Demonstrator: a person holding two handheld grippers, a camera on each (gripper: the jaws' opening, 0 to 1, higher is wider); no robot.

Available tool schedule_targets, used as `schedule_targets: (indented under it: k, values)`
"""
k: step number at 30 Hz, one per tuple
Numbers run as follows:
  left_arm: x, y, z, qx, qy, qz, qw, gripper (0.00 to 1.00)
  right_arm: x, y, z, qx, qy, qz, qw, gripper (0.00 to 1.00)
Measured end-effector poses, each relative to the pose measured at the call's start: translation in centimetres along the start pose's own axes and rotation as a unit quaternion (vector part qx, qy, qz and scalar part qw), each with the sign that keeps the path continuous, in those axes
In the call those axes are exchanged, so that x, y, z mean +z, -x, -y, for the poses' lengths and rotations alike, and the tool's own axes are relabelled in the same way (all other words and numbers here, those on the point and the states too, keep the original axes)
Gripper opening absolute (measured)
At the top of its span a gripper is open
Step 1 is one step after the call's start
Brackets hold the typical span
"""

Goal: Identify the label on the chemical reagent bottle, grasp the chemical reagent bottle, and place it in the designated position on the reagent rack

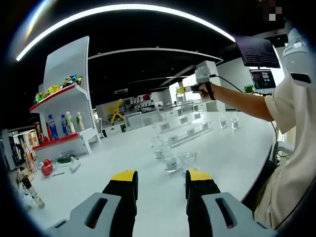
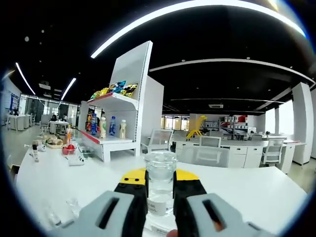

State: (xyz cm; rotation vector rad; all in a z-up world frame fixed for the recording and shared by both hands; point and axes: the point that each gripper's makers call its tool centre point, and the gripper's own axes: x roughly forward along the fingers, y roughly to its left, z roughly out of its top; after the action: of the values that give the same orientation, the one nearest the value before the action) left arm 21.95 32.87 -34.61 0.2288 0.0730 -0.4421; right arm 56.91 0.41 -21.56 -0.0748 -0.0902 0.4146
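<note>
Gripping reagent bottle [image 2: 160, 182]: right hand-held gripper [image 2: 160, 190]; left hand-held gripper [image 1: 162, 185] empty.

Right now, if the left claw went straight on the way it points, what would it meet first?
Probably the small clear bottles standing on the white table just ahead of the open left claw; the depth is hard to judge.

A long white table [image 1: 237, 153] runs across the left gripper view. At its ten o'clock stands a white display shelf with red-edged boards [image 1: 66, 116], drink bottles on its lower board, bright snack packs above. A yellow figure [image 2: 196, 124] stands at one o'clock in the right gripper view, past grey office chairs [image 2: 210, 148].
</note>
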Motion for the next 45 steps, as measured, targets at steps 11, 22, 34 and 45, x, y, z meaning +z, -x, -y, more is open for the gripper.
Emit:
schedule_targets:
  k: [11,22,34,45]
  values:
    - [-0.2,-0.2,0.0,0.000,0.001,-0.003,1.0000,0.39,-1.5,-0.7,0.5,0.005,0.000,-0.001,1.0000,0.18]
    - [-0.2,-0.1,-0.1,0.002,-0.001,-0.004,1.0000,0.39,-3.8,-1.3,0.6,0.003,-0.011,-0.007,0.9999,0.18]
    - [-0.4,0.0,-0.1,0.003,-0.003,-0.010,0.9999,0.39,-5.7,-1.8,1.0,-0.004,-0.008,-0.019,0.9998,0.18]
    - [-0.5,-0.2,-0.1,0.000,-0.003,-0.011,0.9999,0.39,-6.9,-2.6,1.3,-0.008,-0.012,-0.022,0.9997,0.18]
